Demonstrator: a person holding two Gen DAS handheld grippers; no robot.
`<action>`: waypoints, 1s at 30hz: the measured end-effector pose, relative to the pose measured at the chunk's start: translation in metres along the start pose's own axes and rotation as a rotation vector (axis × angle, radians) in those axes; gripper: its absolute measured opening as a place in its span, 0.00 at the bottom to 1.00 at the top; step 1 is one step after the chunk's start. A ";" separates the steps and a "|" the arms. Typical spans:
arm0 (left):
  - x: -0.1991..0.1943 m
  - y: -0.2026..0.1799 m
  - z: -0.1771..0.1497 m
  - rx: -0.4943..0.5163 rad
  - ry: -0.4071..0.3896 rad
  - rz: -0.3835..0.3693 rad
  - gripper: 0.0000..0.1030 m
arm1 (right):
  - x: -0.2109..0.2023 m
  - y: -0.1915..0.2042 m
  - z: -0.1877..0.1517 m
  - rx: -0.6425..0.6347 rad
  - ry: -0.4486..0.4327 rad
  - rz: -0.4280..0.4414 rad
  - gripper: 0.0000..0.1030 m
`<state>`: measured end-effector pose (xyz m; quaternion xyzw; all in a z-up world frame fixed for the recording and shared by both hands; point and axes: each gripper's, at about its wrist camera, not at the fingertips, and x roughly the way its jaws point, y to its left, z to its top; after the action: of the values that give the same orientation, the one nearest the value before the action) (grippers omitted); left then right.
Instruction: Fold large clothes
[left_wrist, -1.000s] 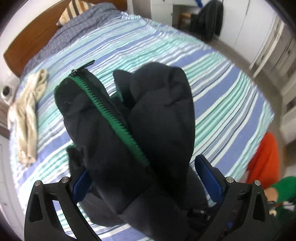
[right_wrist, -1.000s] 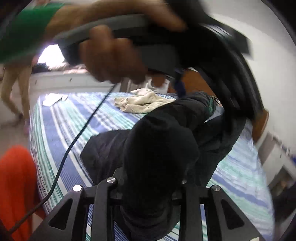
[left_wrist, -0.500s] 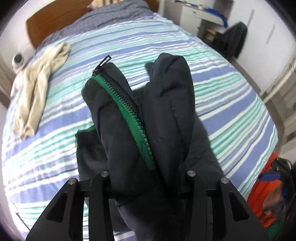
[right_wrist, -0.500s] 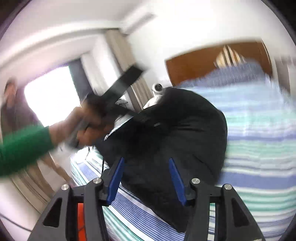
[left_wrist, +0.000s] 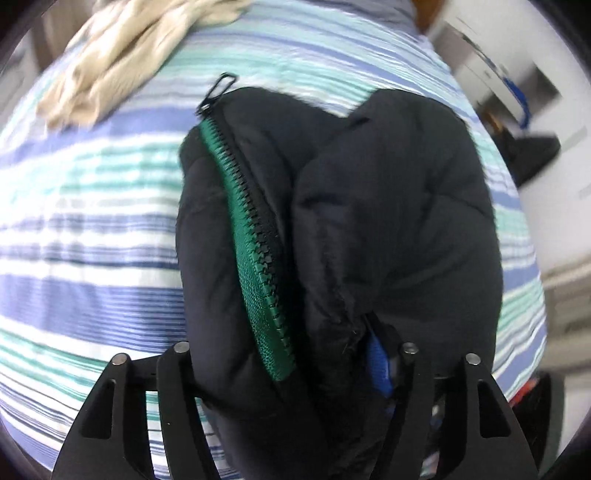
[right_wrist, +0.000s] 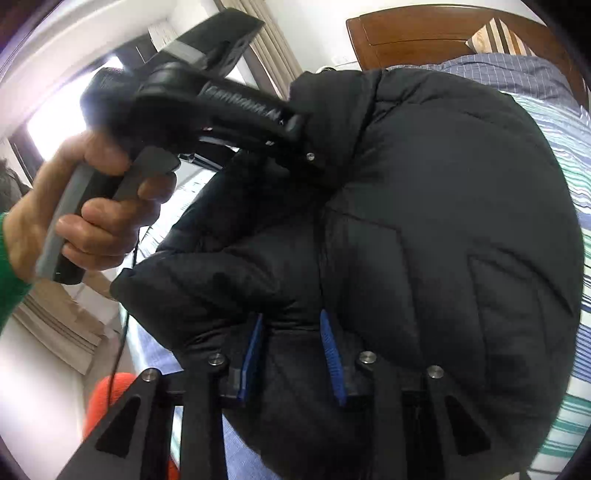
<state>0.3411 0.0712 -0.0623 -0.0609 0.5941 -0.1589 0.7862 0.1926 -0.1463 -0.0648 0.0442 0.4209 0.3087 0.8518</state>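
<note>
A black puffer jacket (left_wrist: 388, 221) with a green zipper (left_wrist: 251, 236) hangs bunched over the striped bed (left_wrist: 92, 258). A thick fold of it fills my left gripper (left_wrist: 291, 354), whose jaws are opening; one blue pad (left_wrist: 376, 365) still shows against the fabric. In the right wrist view the jacket (right_wrist: 443, 221) bulges in front of me. My right gripper (right_wrist: 291, 332) pinches a fold of it between its blue pads, jaws closing. A hand (right_wrist: 99, 206) holds the left gripper (right_wrist: 295, 125) at the jacket's upper edge.
A beige garment (left_wrist: 122, 55) lies crumpled on the bed's far left. The wooden headboard (right_wrist: 424, 33) and a striped pillow (right_wrist: 495, 37) are beyond the jacket. Something orange (right_wrist: 107, 402) sits low beside the bed. White cabinets (left_wrist: 498, 74) stand at the right.
The left gripper has dropped closer to the bed and rolled, its jaws narrowing from wide apart onto the jacket. The right view swung from the bed toward the headboard, jacket still between its jaws.
</note>
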 end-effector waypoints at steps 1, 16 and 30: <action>0.009 0.006 0.000 -0.048 0.002 -0.024 0.67 | 0.003 -0.001 -0.001 -0.009 0.001 -0.010 0.30; 0.043 0.042 -0.026 -0.214 -0.037 -0.261 0.75 | -0.069 -0.023 0.074 0.120 0.035 0.025 0.32; 0.059 0.058 -0.018 -0.236 -0.048 -0.251 0.72 | 0.159 -0.063 0.172 0.034 0.449 -0.234 0.28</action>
<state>0.3482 0.1082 -0.1378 -0.2302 0.5776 -0.1832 0.7615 0.4237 -0.0757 -0.0858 -0.0602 0.6070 0.2030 0.7660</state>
